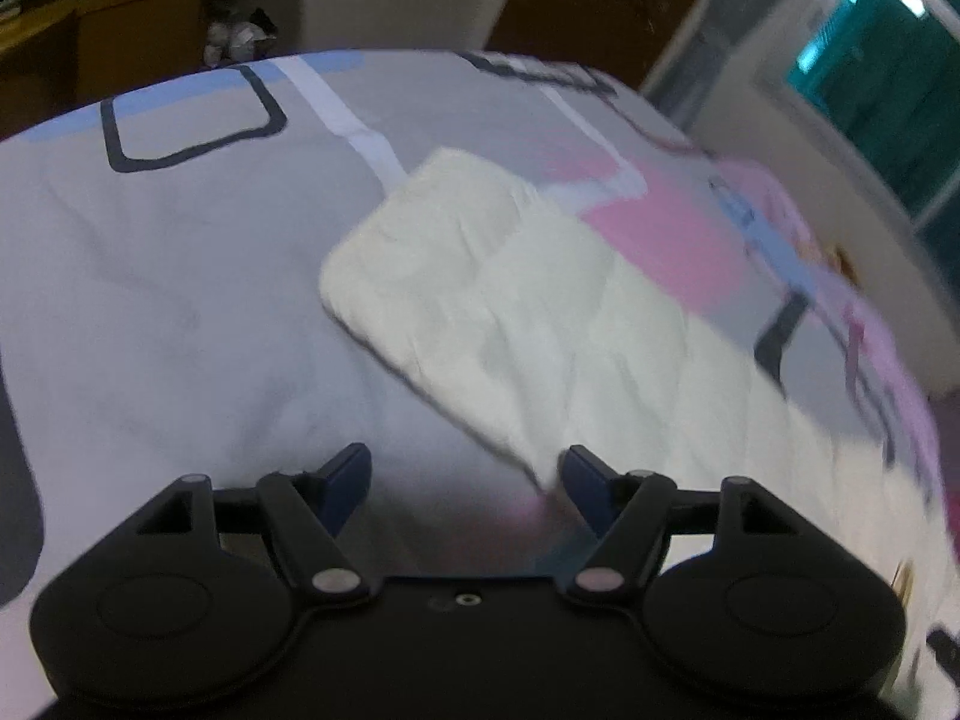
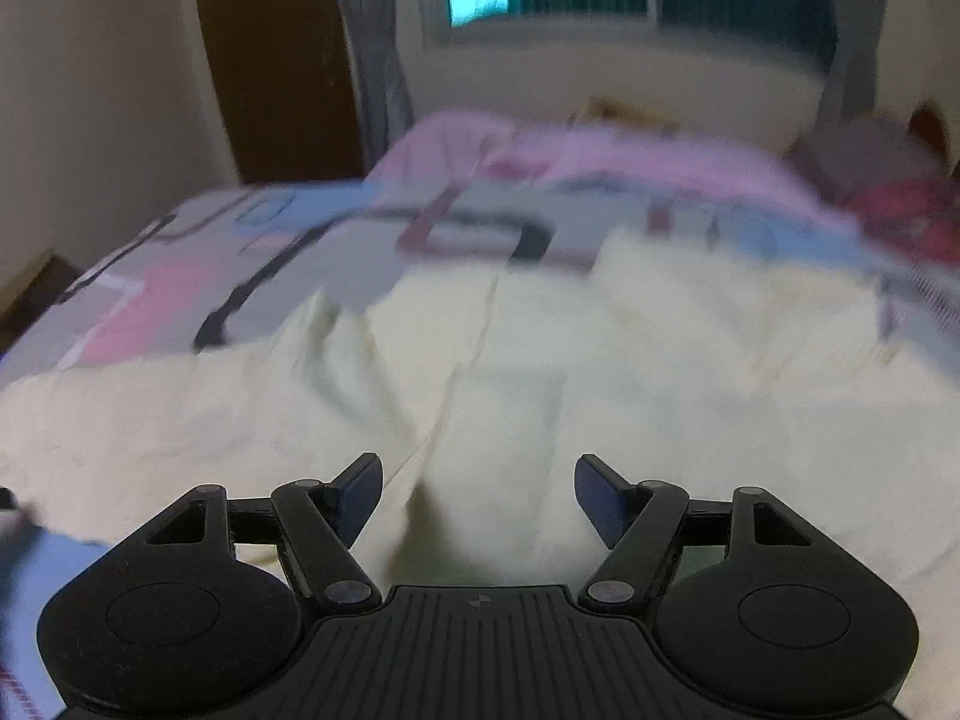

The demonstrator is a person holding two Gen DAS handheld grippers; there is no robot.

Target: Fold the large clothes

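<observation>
Left wrist: left hand-held gripper (image 1: 465,480) jaws wide, nothing between them. Cream garment (image 1: 540,324) lies flat on the patterned bedspread (image 1: 180,252), one narrow end, probably a sleeve, stretching away at upper left.

Right wrist: right hand-held gripper (image 2: 478,489) jaws wide, empty, over the garment (image 2: 540,372) spread across the bed. View blurred.

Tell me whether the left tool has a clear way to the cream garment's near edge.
Probably yes. The left tool is open and empty, the cream garment lies flat on the patterned bedspread, and its edge sits just by the right finger, nothing between.
</observation>
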